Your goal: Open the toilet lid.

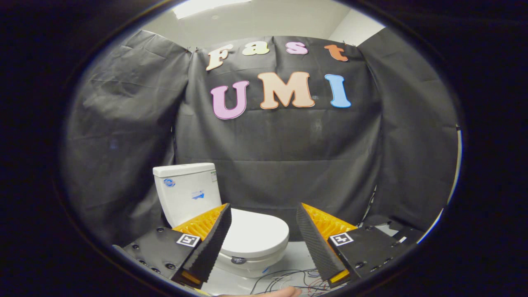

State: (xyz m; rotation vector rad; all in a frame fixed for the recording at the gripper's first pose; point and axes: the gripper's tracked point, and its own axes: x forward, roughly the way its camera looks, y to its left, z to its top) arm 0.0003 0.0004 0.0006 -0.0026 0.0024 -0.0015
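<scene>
Hovering w/ the gripper (264, 231) short of the toilet (225, 218), fingers spread wide apart, holding nothing. Lid (255, 235) is down flat on the seat, just ahead of and between the fingers, tank behind. Prob kept wide so one finger can hook under the lid's front edge, imo. Wires (288, 278) on the floor near the base.

Claw (264, 214) camera faces booth wall (288, 144), level, toilet (231, 222) near, just ahead.
</scene>
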